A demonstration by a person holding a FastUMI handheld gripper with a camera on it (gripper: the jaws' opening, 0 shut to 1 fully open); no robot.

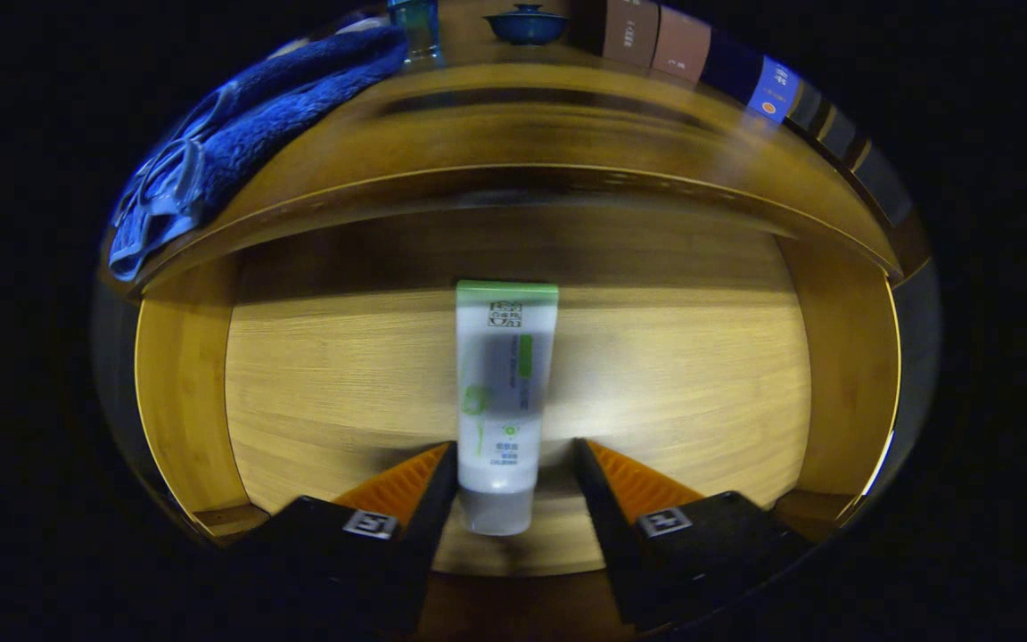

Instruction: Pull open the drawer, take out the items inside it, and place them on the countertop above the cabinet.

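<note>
Tube (pixel 503 392), white with a green far end, flat on the wooden floor of the open drawer (pixel 184 383), cap end nearest. Lies lengthwise between the fingers of the claw (pixel 513 459), cap reaching back past the fingertips. Left finger (pixel 415 486) touching or all but touching the tube's side; right finger (pixel 629 486) standing apart from it with a gap of drawer floor between. Claw partly spread, not clamped on the tube. Drawer walls rising to left and right, shadowed back wall at the far end. Above that, the bench (pixel 567 125) of the cabinet: blue towel (pixel 255 125) draped over its left edge, glass (pixel 414 27) beside the towel, dark lidded bowl (pixel 527 25) further right, row of boxes (pixel 710 62) along the far right.
</note>
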